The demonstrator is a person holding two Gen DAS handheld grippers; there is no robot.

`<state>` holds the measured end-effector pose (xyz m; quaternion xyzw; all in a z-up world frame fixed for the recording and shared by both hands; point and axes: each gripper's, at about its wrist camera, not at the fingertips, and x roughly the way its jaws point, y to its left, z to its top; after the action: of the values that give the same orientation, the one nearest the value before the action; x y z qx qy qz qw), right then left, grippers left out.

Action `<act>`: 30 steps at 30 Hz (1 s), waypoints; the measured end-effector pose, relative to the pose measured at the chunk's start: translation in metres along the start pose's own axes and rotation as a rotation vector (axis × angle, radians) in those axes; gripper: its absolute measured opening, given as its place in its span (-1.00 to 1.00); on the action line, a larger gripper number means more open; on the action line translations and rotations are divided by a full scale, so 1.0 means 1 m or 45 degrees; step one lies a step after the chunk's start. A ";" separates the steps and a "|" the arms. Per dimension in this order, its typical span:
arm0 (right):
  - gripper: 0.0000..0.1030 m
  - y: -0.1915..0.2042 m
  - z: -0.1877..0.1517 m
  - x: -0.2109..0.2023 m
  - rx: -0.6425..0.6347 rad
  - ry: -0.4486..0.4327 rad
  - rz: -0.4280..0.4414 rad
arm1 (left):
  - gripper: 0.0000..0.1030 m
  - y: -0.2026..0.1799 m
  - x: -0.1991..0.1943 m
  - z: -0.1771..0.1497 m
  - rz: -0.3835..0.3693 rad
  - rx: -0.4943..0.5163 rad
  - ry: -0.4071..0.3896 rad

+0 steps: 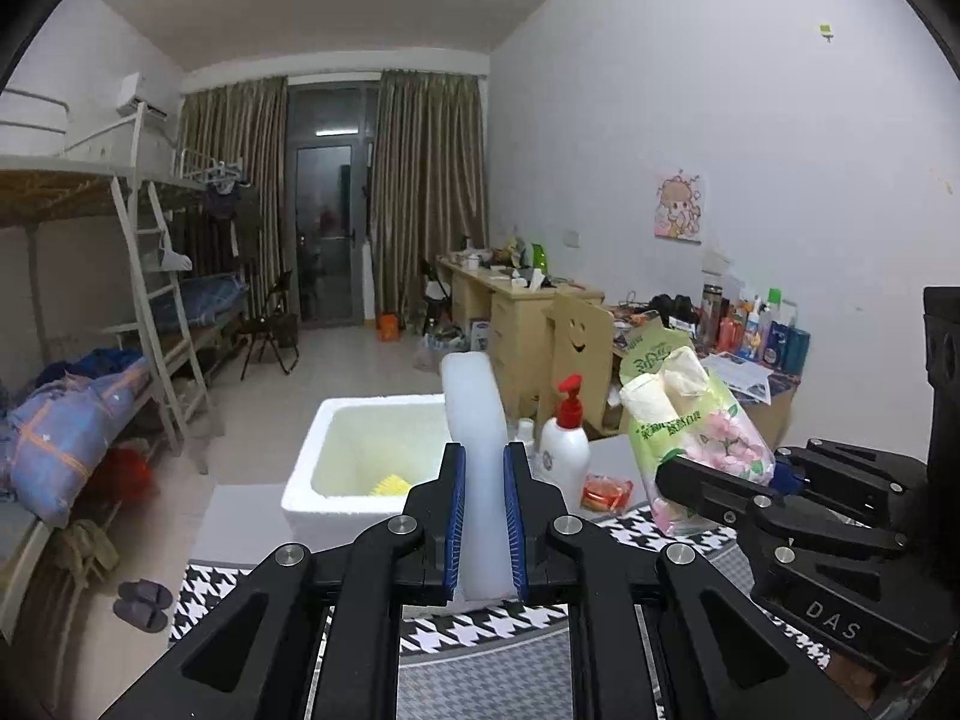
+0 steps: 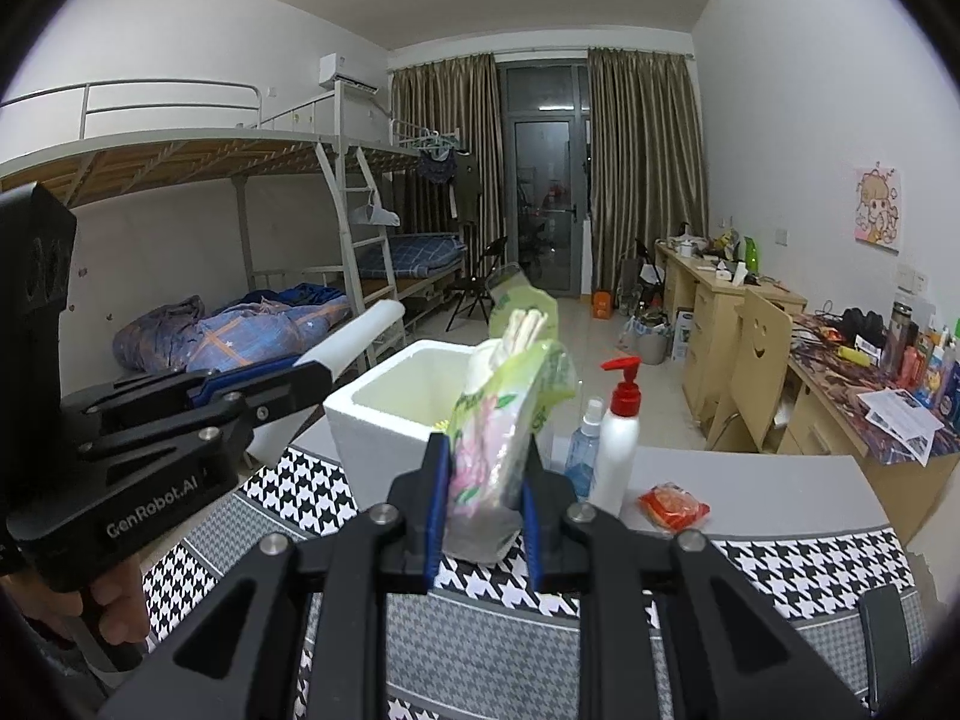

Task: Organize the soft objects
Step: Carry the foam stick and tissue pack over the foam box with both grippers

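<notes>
Foam box (image 1: 312,450) — yellow contents (image 1: 390,485) half-hidden

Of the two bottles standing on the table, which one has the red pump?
The taller opaque white bottle has the red pump top. The smaller clear blue spray bottle beside it, on its left in the right wrist view, has a clear nozzle instead.

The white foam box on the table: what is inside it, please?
Inside the white foam box, a yellow object lies near the bottom. The left gripper and its white foam strip cover the box's right part, so the rest is hidden.
</notes>
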<state>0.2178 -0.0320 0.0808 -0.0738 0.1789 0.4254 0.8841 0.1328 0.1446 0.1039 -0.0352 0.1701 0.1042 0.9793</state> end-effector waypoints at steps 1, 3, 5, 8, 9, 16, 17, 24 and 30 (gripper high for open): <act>-0.51 0.001 0.001 0.001 -0.003 -0.001 -0.001 | -0.73 0.001 0.001 0.001 0.002 -0.001 -0.002; -0.51 0.001 0.005 0.003 -0.013 -0.002 -0.003 | -0.73 0.005 0.004 0.006 0.009 0.001 -0.008; -0.51 0.001 0.008 0.004 -0.013 -0.003 -0.001 | -0.73 0.006 0.005 0.007 0.009 -0.002 -0.011; -0.51 0.004 0.012 0.007 -0.022 0.003 -0.001 | -0.73 0.007 0.010 0.010 0.011 -0.005 -0.007; -0.51 0.006 0.014 0.009 -0.027 0.004 0.001 | -0.73 0.008 0.012 0.012 0.008 -0.006 -0.004; -0.51 0.011 0.024 0.018 -0.047 0.010 0.010 | -0.73 0.016 0.024 0.017 0.034 -0.021 0.004; -0.51 0.012 0.025 0.020 -0.051 0.013 0.009 | -0.73 0.018 0.026 0.018 0.039 -0.023 0.005; -0.51 0.012 0.034 0.033 -0.047 0.019 0.010 | -0.73 0.023 0.040 0.022 0.058 -0.027 0.019; -0.51 0.013 0.038 0.045 -0.048 0.032 0.003 | -0.73 0.030 0.050 0.022 0.074 -0.033 0.028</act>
<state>0.2436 0.0196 0.0987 -0.0955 0.1820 0.4286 0.8798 0.1790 0.1861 0.1064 -0.0440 0.1806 0.1342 0.9734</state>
